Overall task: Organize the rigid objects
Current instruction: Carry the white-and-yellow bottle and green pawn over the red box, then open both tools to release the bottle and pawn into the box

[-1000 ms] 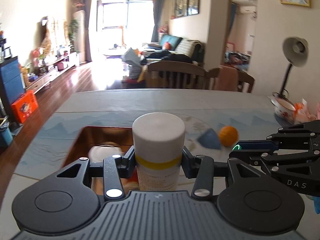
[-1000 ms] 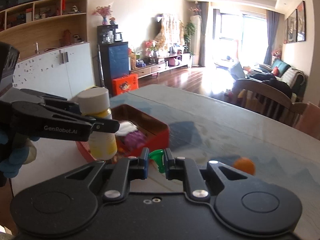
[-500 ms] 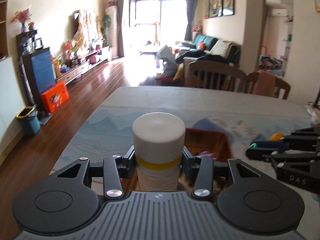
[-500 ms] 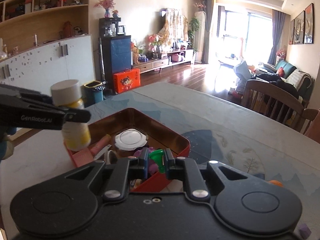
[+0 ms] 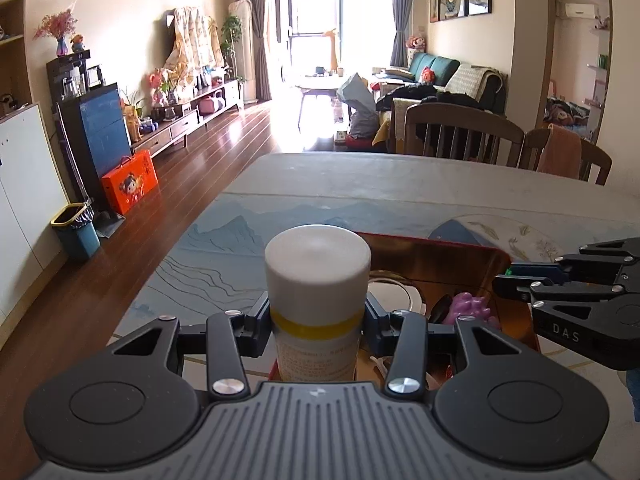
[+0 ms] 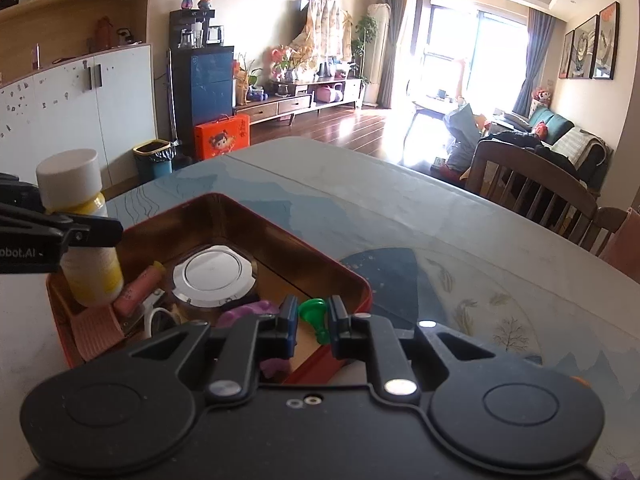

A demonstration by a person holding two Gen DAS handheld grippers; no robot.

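My left gripper (image 5: 318, 330) is shut on a white-capped pill bottle (image 5: 318, 276) with a yellow band, held upright over the near left corner of the red tin box (image 5: 492, 246). In the right wrist view the bottle (image 6: 82, 232) sits low inside the box (image 6: 344, 270), with its base down among the things in it. My right gripper (image 6: 313, 322) is shut on a small green piece (image 6: 314, 310) over the box's near right side. The right gripper also shows in the left wrist view (image 5: 516, 280).
The box holds a round white lid (image 6: 214, 274), a pink tube (image 6: 138, 290), a purple toy (image 5: 472, 308) and a white cord. An orange ball (image 6: 578, 380) lies on the table at the right edge. Chairs (image 5: 460, 132) stand at the far side.
Both grippers have moved left and down over the red box. The bottle has dropped into the box's left corner, and the green piece is now above the box's right side.
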